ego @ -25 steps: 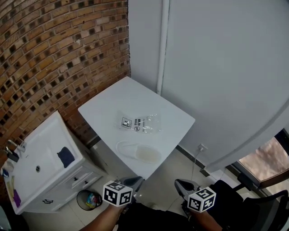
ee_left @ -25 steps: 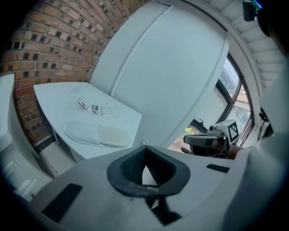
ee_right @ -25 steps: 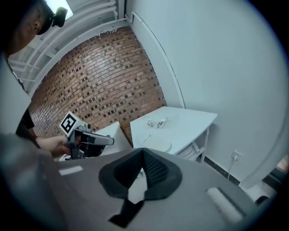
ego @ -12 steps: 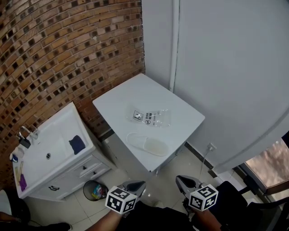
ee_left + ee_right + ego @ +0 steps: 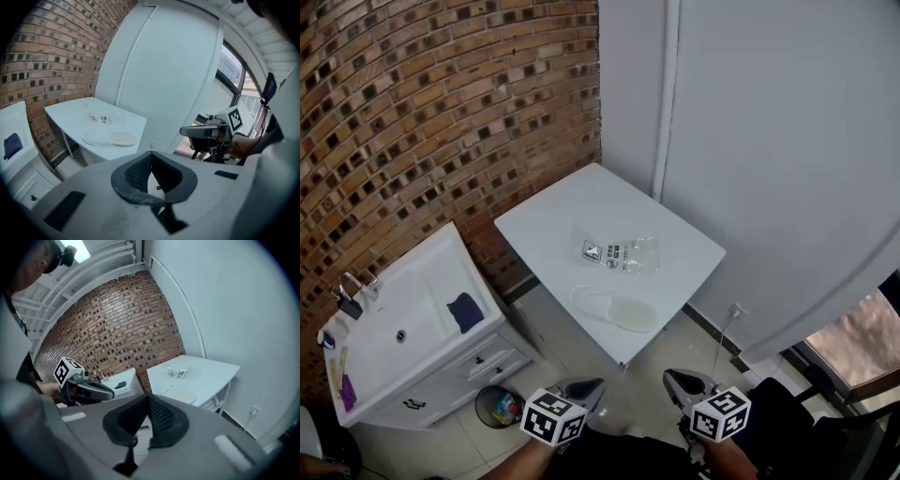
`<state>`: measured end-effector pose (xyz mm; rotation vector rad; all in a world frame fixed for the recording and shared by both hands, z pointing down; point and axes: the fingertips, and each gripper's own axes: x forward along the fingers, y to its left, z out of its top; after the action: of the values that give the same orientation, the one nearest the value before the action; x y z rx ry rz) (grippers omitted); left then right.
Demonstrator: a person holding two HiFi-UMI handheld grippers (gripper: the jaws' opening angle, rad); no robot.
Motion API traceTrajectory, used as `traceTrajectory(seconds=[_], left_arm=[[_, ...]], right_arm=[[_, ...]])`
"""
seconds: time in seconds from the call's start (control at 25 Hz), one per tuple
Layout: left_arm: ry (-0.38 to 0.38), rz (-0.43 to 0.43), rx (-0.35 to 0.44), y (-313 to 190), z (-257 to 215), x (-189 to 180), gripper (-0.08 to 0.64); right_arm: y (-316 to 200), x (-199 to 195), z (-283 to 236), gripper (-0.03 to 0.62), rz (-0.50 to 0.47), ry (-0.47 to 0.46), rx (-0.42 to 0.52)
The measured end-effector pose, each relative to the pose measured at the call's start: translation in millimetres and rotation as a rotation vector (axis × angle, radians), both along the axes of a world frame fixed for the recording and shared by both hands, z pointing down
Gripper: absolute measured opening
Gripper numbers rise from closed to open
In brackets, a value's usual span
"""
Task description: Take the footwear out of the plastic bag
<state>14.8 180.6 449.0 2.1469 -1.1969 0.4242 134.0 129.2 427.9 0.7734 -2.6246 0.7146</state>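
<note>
A clear plastic bag (image 5: 621,254) with printed labels lies near the middle of the white table (image 5: 553,215). A white slipper (image 5: 614,308) lies outside it, closer to the table's front edge. The bag (image 5: 101,117) and the slipper (image 5: 109,138) also show in the left gripper view, and the bag (image 5: 176,371) and the slipper (image 5: 180,393) in the right gripper view. My left gripper (image 5: 584,386) and right gripper (image 5: 678,382) hover low in front of the table, well short of it, both shut and empty.
A white sink cabinet (image 5: 394,366) with a faucet (image 5: 352,289) and a blue cloth (image 5: 466,312) stands left of the table against the brick wall (image 5: 412,122). A waste bin (image 5: 499,408) sits on the tiled floor beside it. A wall socket (image 5: 736,310) sits low at the right.
The head view has swung, so the table and sink cabinet sit further right and lower in the picture. Both grippers keep their places at the bottom edge, still shut.
</note>
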Motion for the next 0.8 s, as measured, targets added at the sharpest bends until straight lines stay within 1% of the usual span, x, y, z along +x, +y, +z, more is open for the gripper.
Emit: traceTrajectory(seconds=[0.16,0.36,0.48,0.64,0.8], left_arm=[[0.003,0.042,0.01,-1,-8,-18,0.007],[0.03,0.096,0.034,0,-16,-31,0.006],[0.047,0.124,0.043,4,-16,-35,0.006],[0.055,0.13,0.034,7,-10,-38,0.008],[0.062,0.112,0.037,6,-6,-39,0.006]], right_arm=[[8,-15,-6,0.0,0.029,0.01,-0.004],[20,-32,-14,0.0,0.088,-0.037,-0.033],[31,-41,-15,0.0,0.107,-0.032,-0.023],[38,-40,-12,0.0,0.122,-0.019,-0.035],[34,-36,-6,0.0,0.109,0.017,-0.009]])
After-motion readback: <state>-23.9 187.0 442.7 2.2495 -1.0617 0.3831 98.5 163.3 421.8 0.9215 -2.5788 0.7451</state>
